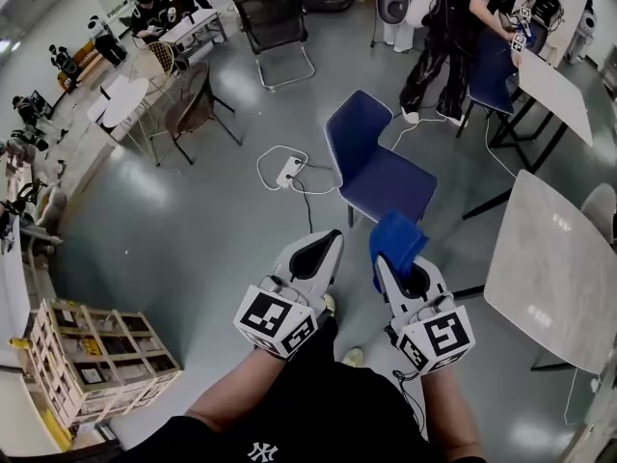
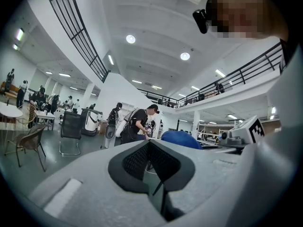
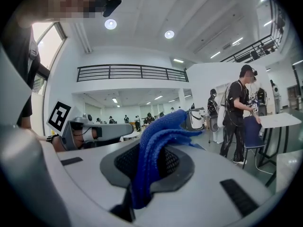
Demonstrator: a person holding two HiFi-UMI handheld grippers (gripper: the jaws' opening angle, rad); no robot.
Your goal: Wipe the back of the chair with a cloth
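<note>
A blue chair [image 1: 386, 183] stands on the grey floor ahead of me, its backrest [image 1: 351, 128] toward the left. Both grippers hover side by side in front of it, short of the seat. My right gripper [image 1: 390, 258] [image 3: 147, 162] is shut on a blue cloth [image 1: 397, 237] [image 3: 158, 136], which sticks up in a fold from its jaws. My left gripper [image 1: 330, 241] [image 2: 149, 150] is shut, with nothing between its jaws. In the left gripper view the cloth [image 2: 182, 139] shows as a blue lump beside the right gripper's marker cube [image 2: 246, 130].
A white power strip [image 1: 289, 172] with looped cable lies on the floor left of the chair. A white table [image 1: 554, 258] stands at the right. A person [image 1: 463, 27] works at another table behind. Black chair [image 1: 275, 17], brown chair [image 1: 193, 104], wooden crates [image 1: 96, 355] at left.
</note>
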